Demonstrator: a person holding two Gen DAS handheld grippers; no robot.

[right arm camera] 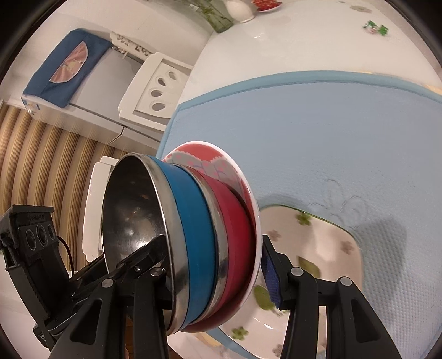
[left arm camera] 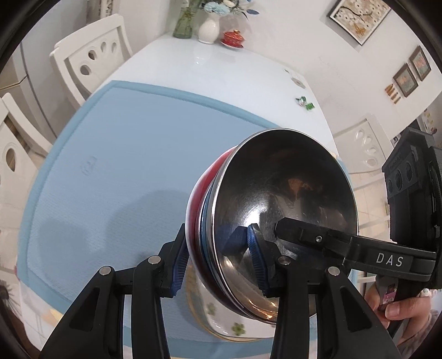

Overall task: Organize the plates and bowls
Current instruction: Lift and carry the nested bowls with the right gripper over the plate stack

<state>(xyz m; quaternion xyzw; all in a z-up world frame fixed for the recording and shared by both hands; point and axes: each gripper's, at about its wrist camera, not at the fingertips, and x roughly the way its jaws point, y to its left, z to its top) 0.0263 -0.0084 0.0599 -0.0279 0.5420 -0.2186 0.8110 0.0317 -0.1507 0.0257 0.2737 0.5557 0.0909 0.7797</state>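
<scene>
A nested stack of bowls [left arm camera: 276, 198] is held on edge above the blue mat [left arm camera: 124, 165]. In the right wrist view the stack [right arm camera: 193, 234] shows a steel-lined blue bowl, a steel-lined red bowl and a red patterned dish [right arm camera: 204, 157] with a white rim. My left gripper [left arm camera: 218, 262] is shut across the stack, one blue pad [left arm camera: 178, 265] outside and one inside the steel bowl. My right gripper [right arm camera: 218, 276] clamps the opposite edge, its pad [right arm camera: 272, 279] against the dish's back. A white flowered plate [right arm camera: 317, 243] lies on the mat beneath.
The white table [left arm camera: 193, 60] carries a green glass vase [left arm camera: 183, 24], a white vase [left arm camera: 209, 29] and a red lidded cup [left arm camera: 233, 37] at the far end, with small wrappers [left arm camera: 305, 102] near its right edge. White chairs [left arm camera: 91, 58] stand alongside. A hand [left arm camera: 403, 309] holds the right gripper.
</scene>
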